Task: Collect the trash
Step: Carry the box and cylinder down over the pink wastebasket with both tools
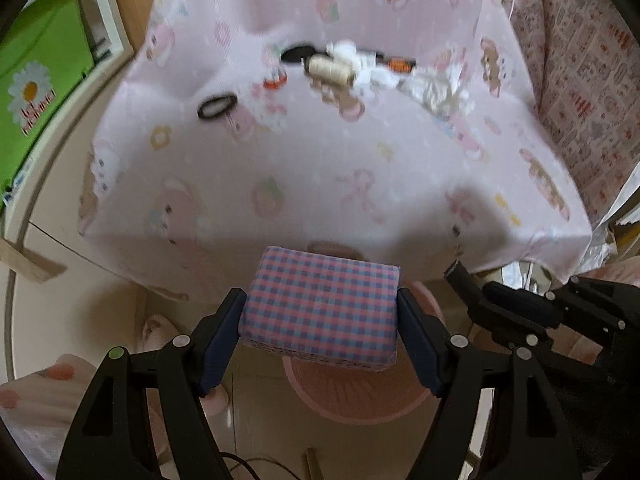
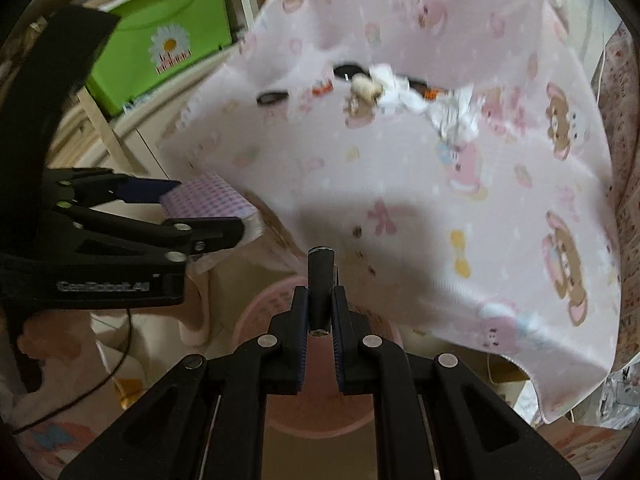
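Left wrist view: the left gripper point(image 1: 322, 322) clamps a soft, rectangular pink-and-blue checked packet point(image 1: 320, 308) by its short ends, above a ribbed pink plastic basket point(image 1: 352, 400). Crumpled white paper point(image 1: 436, 90) lies far off on the pink cartoon-print tablecloth point(image 1: 320, 168).

Right wrist view: the right gripper point(image 2: 320, 312) pinches a slim matte-black cylinder point(image 2: 321, 284), held over the basket point(image 2: 316, 420) below the cloth's edge point(image 2: 440, 280).
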